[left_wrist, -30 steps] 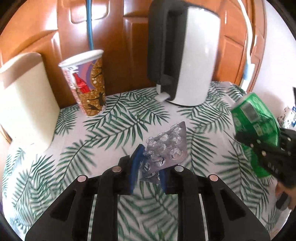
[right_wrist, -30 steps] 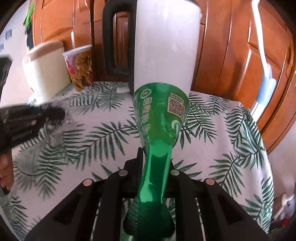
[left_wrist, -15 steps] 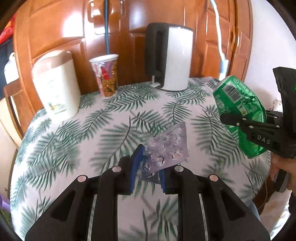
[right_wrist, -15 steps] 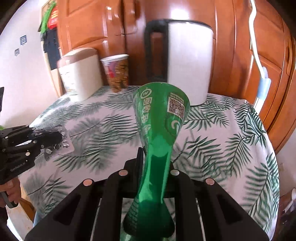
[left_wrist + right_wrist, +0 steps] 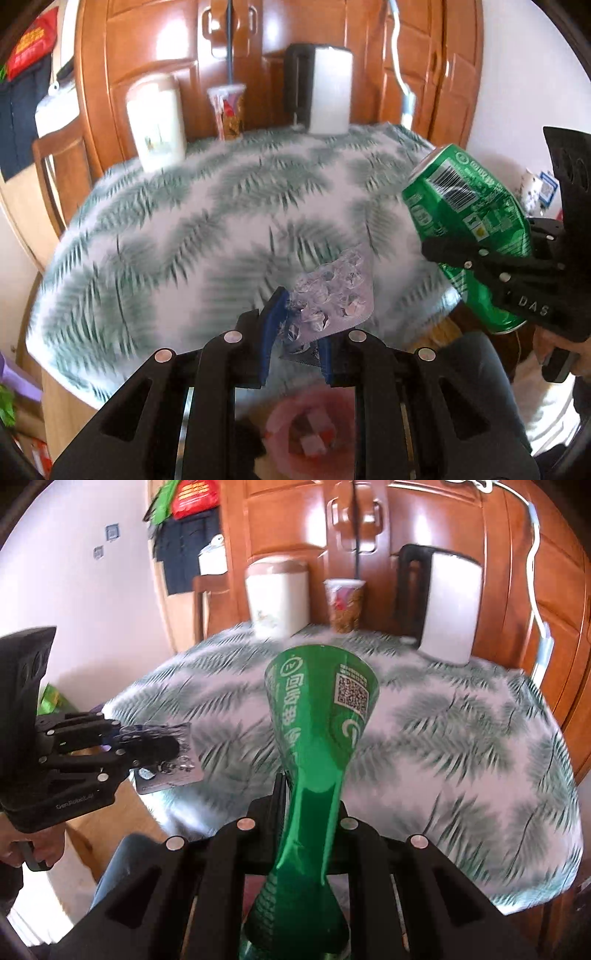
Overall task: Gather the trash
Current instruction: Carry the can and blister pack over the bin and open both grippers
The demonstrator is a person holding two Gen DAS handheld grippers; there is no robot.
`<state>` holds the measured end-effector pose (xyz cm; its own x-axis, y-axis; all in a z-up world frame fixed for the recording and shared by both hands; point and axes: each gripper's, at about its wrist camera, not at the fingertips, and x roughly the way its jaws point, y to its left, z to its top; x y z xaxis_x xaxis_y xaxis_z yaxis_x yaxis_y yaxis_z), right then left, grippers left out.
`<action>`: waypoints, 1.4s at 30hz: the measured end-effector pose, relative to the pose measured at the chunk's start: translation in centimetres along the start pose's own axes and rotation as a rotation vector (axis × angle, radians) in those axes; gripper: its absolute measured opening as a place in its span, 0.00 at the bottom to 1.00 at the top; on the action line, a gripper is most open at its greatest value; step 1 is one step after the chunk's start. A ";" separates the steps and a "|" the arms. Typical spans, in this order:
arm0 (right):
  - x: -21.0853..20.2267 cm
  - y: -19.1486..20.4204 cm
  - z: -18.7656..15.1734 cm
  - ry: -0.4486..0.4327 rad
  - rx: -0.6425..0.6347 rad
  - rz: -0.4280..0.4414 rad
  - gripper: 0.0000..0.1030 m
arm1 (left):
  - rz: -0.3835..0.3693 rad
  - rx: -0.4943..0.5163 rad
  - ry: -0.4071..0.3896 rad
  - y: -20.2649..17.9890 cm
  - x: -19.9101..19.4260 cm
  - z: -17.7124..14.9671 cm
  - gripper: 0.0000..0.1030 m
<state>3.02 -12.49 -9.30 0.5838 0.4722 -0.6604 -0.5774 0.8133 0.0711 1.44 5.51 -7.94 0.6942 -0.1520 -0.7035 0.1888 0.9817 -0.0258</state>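
The left gripper [image 5: 295,332] is clamped on an empty blister pack [image 5: 332,295], whose long axis runs out from the blue pads [image 5: 271,321] toward 1 o'clock, above the near edge of the table [image 5: 184,229]. At 3 o'clock in the left view, the right gripper [image 5: 310,805] pinches a green can [image 5: 317,716] flat at its waist; the can's long axis points up toward 11 o'clock there. A pink bin [image 5: 310,432] lies at 6 o'clock below the pack.

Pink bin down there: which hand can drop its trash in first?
Probably left. The left gripper holds the blister pack almost right above the pink bin. The right gripper, squeezing the green can, is off to the side.
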 end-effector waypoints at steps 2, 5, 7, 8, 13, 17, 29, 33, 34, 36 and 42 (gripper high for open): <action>0.2 0.8 -2.1 0.024 0.009 0.016 0.12 | -0.006 -0.006 0.024 -0.5 0.0 -2.2 0.19; 1.4 1.5 -5.7 0.077 0.031 0.030 0.12 | -0.019 -0.022 0.079 -1.1 1.1 -5.9 0.19; 2.8 1.8 -8.1 0.119 0.042 0.036 0.12 | -0.029 -0.034 0.132 -1.5 2.8 -8.4 0.19; 3.6 1.8 -9.0 0.136 0.044 0.036 0.12 | -0.036 -0.037 0.164 -1.7 4.1 -9.9 0.19; 9.2 2.1 -14.4 0.259 0.050 0.037 0.12 | -0.058 -0.079 0.361 -2.3 12.2 -17.0 0.19; 14.0 1.8 -18.4 0.370 0.071 0.027 0.12 | -0.077 -0.137 0.534 -1.9 19.2 -22.0 0.19; 22.0 1.1 -25.2 0.586 0.142 0.056 0.12 | -0.058 -0.200 0.762 -1.9 28.2 -27.8 0.33; 22.8 0.5 -26.3 0.623 0.179 0.061 0.12 | -0.068 -0.240 0.815 -1.6 29.4 -29.0 0.43; 22.9 0.4 -26.5 0.630 0.189 0.065 0.12 | -0.066 -0.245 0.815 -1.5 29.4 -29.0 0.50; 23.2 0.4 -26.8 0.645 0.202 0.074 0.12 | -0.021 -0.242 0.796 -1.1 29.1 -28.7 0.61; 25.6 1.4 -28.4 0.712 0.179 0.095 0.12 | 0.203 -0.310 0.728 2.3 27.4 -27.9 0.64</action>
<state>0.93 -8.93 -47.36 -0.0104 0.2579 -0.9661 -0.4695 0.8518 0.2325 1.55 6.85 -47.12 0.0491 0.0402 -0.9980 -0.1673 0.9854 0.0314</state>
